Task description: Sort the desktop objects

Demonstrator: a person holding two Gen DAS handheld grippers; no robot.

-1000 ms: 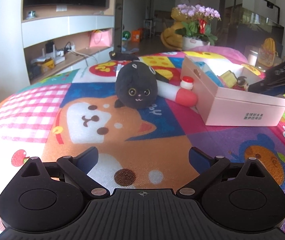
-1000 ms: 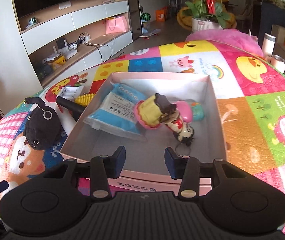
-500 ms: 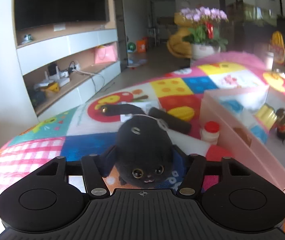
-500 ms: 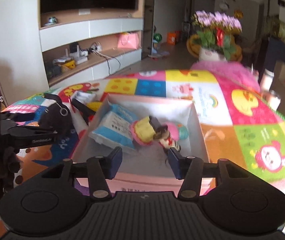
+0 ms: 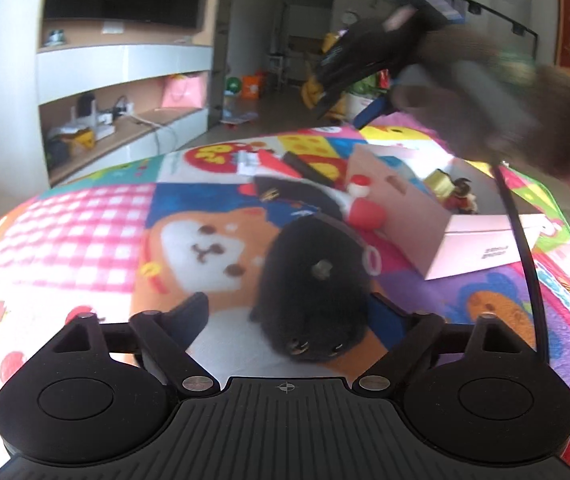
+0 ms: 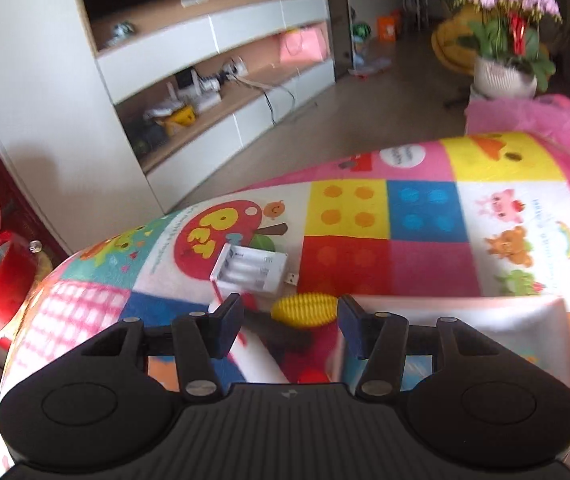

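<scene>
The black cat plush (image 5: pixel 315 288) sits on the play mat (image 5: pixel 85 232) between our left gripper's (image 5: pixel 289 320) opening jaws, touching only the right finger. Pink box (image 5: pixel 481 248) waits nearby; our right gripper (image 6: pixel 289 322), apart and empty, lines up the yellow corn toy (image 6: pixel 305 310).

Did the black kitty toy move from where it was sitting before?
Yes. The black kitty toy sat against the red-and-white bottle by the pink box; now it is nearer the camera, between the left gripper's opening jaws.
</scene>
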